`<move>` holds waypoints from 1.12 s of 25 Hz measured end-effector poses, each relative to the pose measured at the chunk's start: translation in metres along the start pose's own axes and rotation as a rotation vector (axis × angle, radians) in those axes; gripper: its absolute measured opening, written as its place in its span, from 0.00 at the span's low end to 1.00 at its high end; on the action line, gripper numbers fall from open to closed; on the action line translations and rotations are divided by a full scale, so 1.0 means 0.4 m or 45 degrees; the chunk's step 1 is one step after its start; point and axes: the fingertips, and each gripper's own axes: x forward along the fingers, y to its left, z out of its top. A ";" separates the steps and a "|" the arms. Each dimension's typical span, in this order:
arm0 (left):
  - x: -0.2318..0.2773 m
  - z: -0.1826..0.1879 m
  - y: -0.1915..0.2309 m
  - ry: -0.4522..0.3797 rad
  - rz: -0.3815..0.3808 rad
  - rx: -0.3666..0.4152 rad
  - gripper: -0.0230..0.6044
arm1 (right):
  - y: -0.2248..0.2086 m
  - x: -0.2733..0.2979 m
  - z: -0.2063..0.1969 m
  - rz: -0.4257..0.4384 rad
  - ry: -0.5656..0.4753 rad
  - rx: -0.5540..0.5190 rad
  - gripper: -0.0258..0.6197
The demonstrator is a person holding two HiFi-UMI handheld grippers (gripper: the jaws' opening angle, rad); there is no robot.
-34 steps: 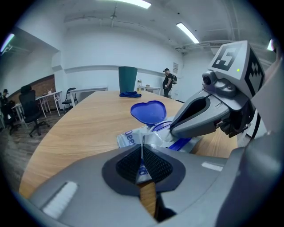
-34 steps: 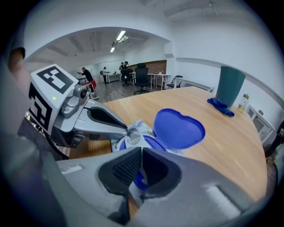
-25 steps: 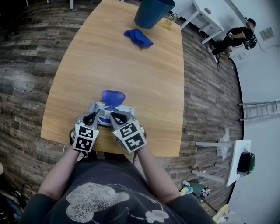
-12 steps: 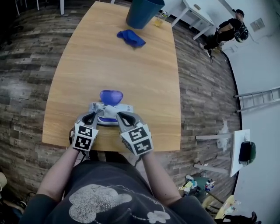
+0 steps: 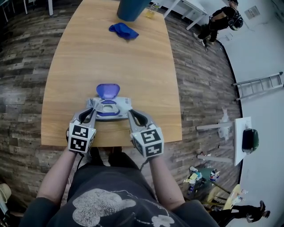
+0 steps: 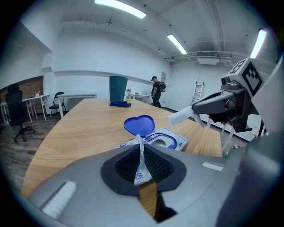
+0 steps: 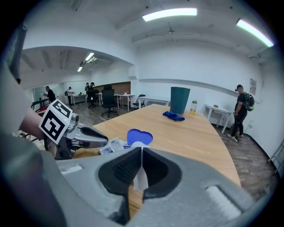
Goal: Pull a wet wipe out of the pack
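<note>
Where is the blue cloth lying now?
In the head view, the blue cloth lies at the far end of the table, just in front of the teal bin.

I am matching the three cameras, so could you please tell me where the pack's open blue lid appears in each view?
Head view: blue lid slightly left of centre.
Left gripper view: lid at centre, just above the jaws.
Right gripper view: lid at centre, just above the jaws.
Shared landmark: the teal bin, far beyond the lid in all three.
</note>
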 end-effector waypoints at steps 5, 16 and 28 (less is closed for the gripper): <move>-0.065 0.044 -0.037 -0.094 0.032 -0.026 0.10 | -0.007 -0.050 -0.007 -0.014 -0.069 0.015 0.05; -0.246 0.046 -0.204 -0.229 0.145 -0.067 0.07 | 0.017 -0.229 -0.068 0.031 -0.204 0.034 0.05; -0.459 0.027 -0.479 -0.371 0.172 0.008 0.07 | 0.043 -0.514 -0.197 0.049 -0.319 0.070 0.05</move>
